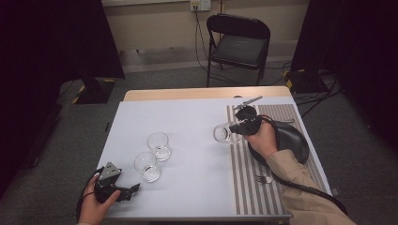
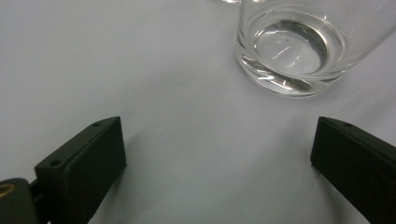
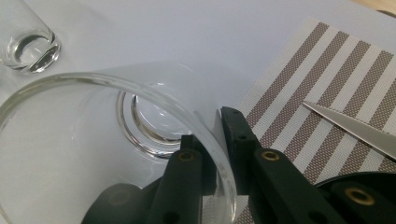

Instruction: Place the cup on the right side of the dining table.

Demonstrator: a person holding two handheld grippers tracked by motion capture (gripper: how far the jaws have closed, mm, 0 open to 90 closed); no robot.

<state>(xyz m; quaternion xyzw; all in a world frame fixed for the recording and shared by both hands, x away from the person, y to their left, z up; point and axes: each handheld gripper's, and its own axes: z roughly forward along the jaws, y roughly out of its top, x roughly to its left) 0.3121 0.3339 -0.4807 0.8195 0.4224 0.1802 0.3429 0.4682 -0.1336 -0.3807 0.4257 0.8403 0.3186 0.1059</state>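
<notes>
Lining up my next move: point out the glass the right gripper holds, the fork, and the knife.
held glass (image 1: 221, 133), high view, on its clear side wall.
fork (image 1: 264, 178), high view, on its tines, lying on the striped mat.
knife (image 3: 348, 123), right gripper view, on the blade's flat.

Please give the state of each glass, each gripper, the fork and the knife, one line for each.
Held glass: empty, tilted, rim pinched by right gripper.
Two other glasses: upright, empty, free.
Left gripper: open, holds nothing.
Fork: flat on striped mat.
Knife: lying at mat's far end.
</notes>
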